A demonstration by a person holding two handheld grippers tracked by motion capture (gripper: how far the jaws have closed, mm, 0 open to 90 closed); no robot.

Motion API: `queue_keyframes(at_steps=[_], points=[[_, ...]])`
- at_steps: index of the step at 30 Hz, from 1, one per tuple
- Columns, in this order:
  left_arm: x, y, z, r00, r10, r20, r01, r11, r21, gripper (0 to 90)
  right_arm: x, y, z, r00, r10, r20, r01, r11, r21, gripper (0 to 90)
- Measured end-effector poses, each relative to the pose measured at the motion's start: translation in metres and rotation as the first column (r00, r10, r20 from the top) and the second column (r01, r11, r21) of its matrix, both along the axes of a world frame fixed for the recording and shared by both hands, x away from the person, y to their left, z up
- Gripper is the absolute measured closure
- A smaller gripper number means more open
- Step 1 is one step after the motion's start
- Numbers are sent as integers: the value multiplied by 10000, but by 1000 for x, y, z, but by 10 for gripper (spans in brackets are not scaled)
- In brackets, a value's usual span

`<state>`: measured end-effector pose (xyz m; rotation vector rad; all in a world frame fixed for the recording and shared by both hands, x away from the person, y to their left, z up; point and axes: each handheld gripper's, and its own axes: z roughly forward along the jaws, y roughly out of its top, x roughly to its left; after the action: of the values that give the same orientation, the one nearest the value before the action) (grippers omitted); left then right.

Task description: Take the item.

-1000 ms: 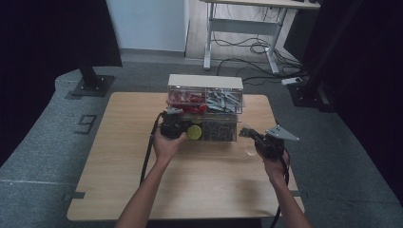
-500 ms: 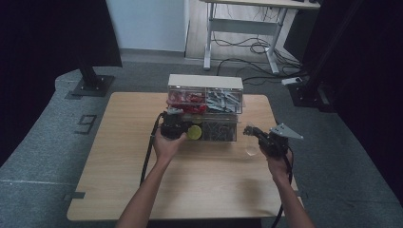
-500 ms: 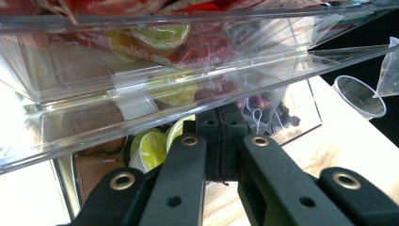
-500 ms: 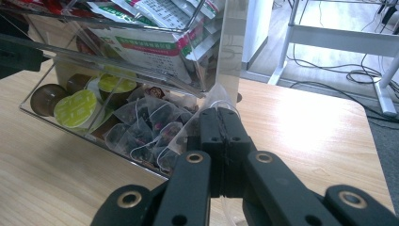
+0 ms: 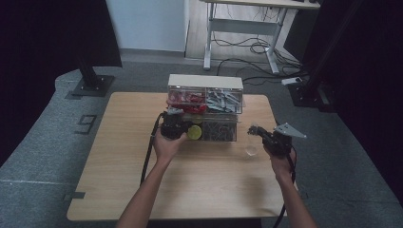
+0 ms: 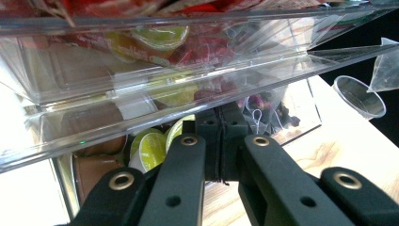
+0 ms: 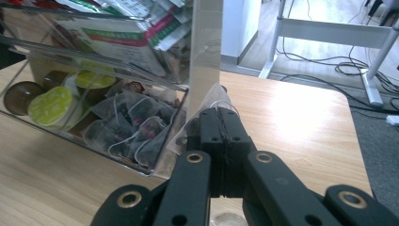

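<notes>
The right claw (image 7: 221,117) is clenched on a translucent pyramid tea bag (image 7: 190,125) just above the clear plastic cup (image 6: 360,96) below it, presumably to drop it in, while the left claw (image 6: 221,141), jaws pressed together, seems to steady the clear plastic drawer box (image 5: 223,130) ahead of it.

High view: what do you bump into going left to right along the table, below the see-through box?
Left tongs at the clear plastic organiser, → round lime-green capsule lid → small clear plastic cup → right tongs pinching a see-through tea bag.

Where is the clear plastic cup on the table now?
In the high view the clear plastic cup stands on the table's right side, under the right claw, in front of the clear drawer box's right corner.
</notes>
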<state>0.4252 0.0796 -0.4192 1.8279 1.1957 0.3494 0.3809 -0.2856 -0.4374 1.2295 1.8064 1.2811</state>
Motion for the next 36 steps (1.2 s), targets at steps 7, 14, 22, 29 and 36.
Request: queue_keyframes(at_steps=[7,14,22,29,36], points=[[0,-1,-1,10000,4,-11,-4,10000,21,898,3,-7,-4,9997,-225,-17,225,9997,-1,892],[0,-1,0,10000,11,-17,-11,10000,35,899,4,-12,-7,9991,-428,-77,428,9991,44,891],[1,-3,1,10000,-24,-6,24,10000,68,898,5,-14,-9,9989,-476,-53,476,9989,-51,876],[0,-3,3,10000,-38,16,38,9999,114,898,4,-12,-11,9988,-426,245,437,9980,-452,698],[0,-4,2,10000,-66,14,66,9999,98,899,-5,-13,-12,9978,-551,376,566,9976,-411,641]])
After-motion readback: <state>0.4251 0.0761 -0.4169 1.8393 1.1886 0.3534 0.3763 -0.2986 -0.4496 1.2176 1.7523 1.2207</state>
